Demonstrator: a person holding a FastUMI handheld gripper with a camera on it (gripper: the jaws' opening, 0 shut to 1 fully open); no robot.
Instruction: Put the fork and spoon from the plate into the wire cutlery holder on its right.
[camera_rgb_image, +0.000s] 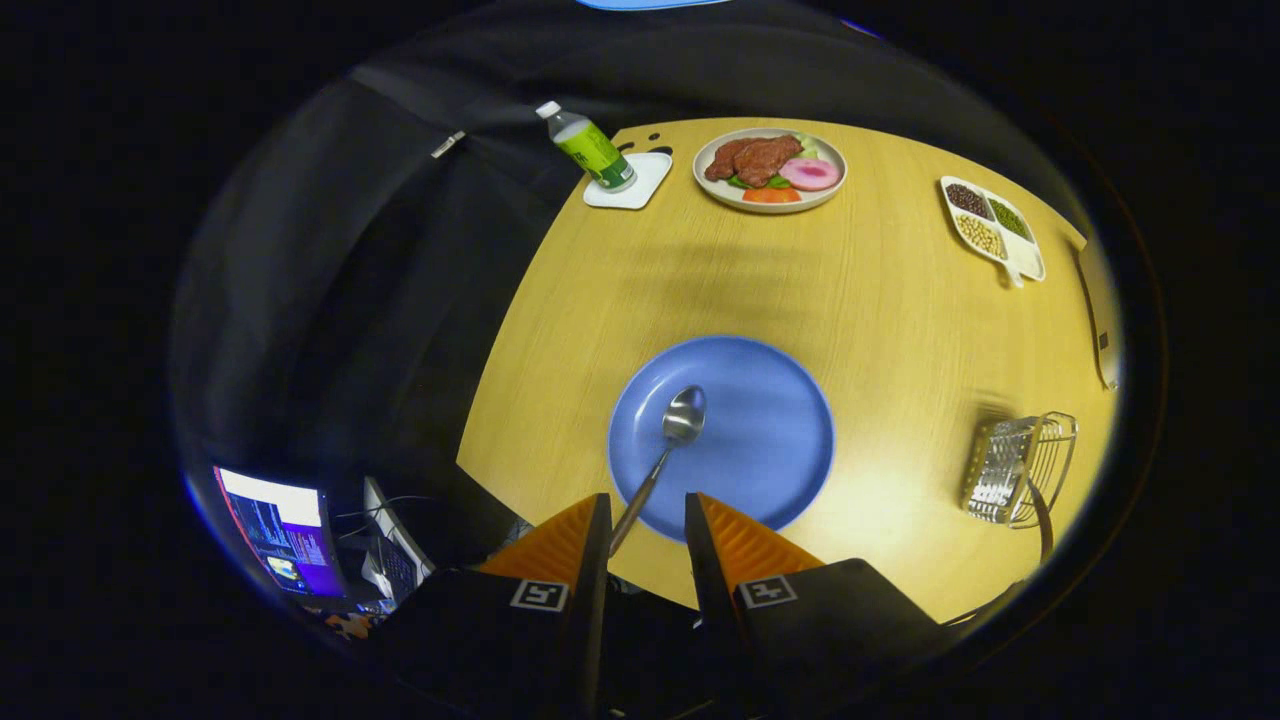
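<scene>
A metal spoon (672, 445) lies on a round blue plate (760, 440) at the centre of the frame, on a pale wooden table (900, 330). Its bowl rests near the middle of the plate, facing up, and its thin handle runs down and to the left, over the plate's near rim, ending between the two fingers of the gripper (647, 525) at the bottom centre.

The fingers stand apart with a clear gap between them. The handle tip sits closer to the left finger. Whether it touches that finger is hard to say from this angle; neither finger looks pressed on it.

The spoon is likely light, rigid and smooth, so it may slide or swivel in a loose hold. The best place to take it is the handle, close to its end, where it overhangs the plate rim and leaves room under it. A firm, square squeeze there should keep the heavier bowl end from drooping.

The spoon is shiny silver with a bright highlight in its oval bowl. The plate is plain, flat and matte blue.

The wire cutlery holder (1020, 468) sits at the lower right of the frame, well apart from the plate. It looks to be lying on its side, though the lens bends that area badly.

Across the top of the frame stand a bottle (592, 148) on a white coaster (640, 185), a plate of food (770, 168) and a divided dish of beans (992, 228).
</scene>
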